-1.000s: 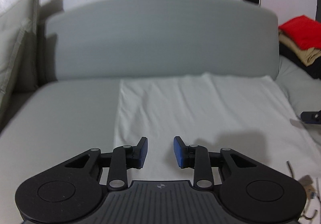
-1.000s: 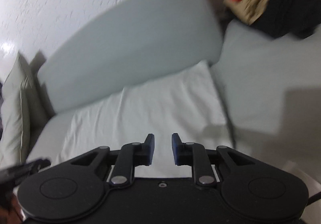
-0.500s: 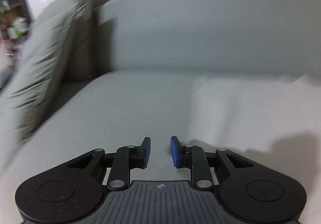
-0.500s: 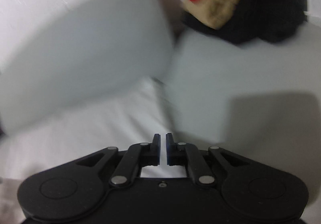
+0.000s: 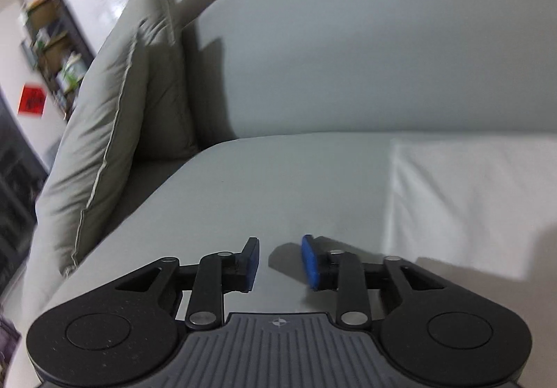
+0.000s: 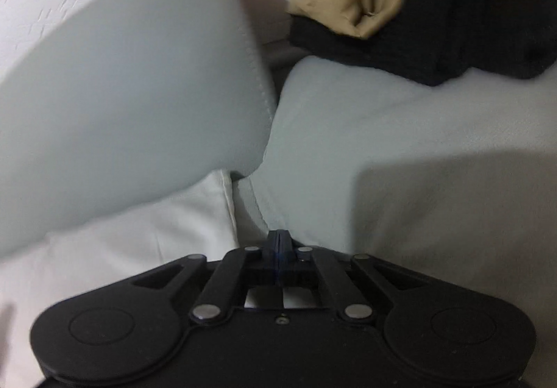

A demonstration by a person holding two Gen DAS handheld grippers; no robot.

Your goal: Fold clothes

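Observation:
A white folded cloth (image 5: 470, 196) lies flat on the grey sofa seat (image 5: 261, 186). In the left wrist view it fills the right side. My left gripper (image 5: 280, 261) is open with nothing between its blue pads, low over bare seat just left of the cloth's left edge. In the right wrist view the white cloth (image 6: 139, 242) sits at the lower left, its hemmed right edge beside my right gripper (image 6: 278, 243). That gripper is shut, pads pressed together, over the seam between seat cushions. I see nothing pinched between the pads.
A pile of red, beige and black clothes (image 6: 417, 5) rests on the sofa at the far right. The grey backrest (image 6: 122, 92) rises behind the cloth. An upright grey cushion (image 5: 115, 130) leans at the left end, with a dark shelf (image 5: 52, 40) beyond.
My left gripper swung left, off the white cloth and toward the cushion, staying open. My right gripper swung right toward the clothes pile and its fingers closed from open to shut.

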